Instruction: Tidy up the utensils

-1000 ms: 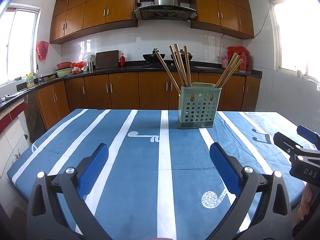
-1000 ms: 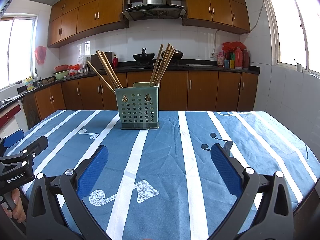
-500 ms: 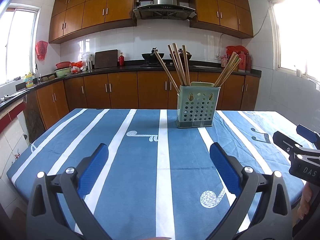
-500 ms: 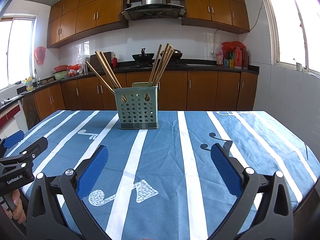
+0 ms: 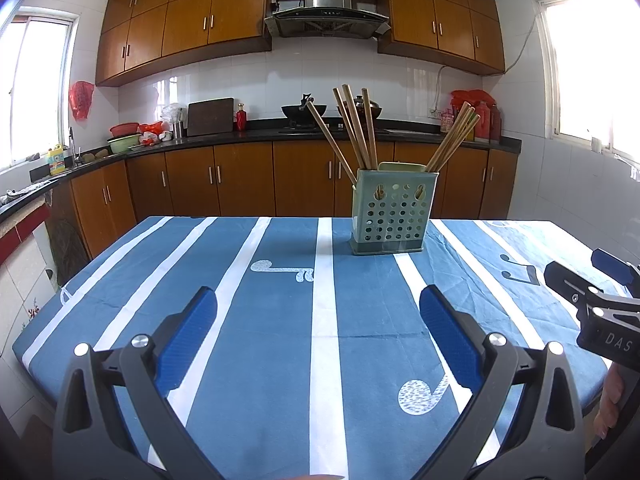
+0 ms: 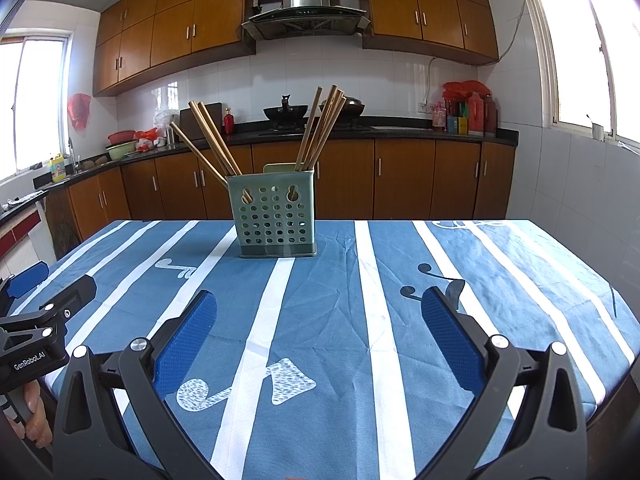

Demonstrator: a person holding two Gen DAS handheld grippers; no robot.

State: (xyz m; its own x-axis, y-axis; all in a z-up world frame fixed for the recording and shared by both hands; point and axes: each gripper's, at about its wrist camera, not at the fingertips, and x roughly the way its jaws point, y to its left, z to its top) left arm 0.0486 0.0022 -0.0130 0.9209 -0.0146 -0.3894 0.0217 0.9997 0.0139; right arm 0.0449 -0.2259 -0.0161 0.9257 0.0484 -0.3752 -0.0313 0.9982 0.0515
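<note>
Brown wooden cabinets (image 5: 224,12) line white-tiled walls, a steel range hood (image 6: 305,8) between them, windows (image 6: 576,48) glowing bright.

Bare cloth (image 5: 280,320) lies open up to the holder (image 5: 390,216); its splayed chopsticks (image 5: 356,132) bar passage above it.

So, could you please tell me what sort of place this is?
A home kitchen, most likely: a range hood over a wok on the counter, wooden cabinets, and a chopstick holder on the table.
</note>
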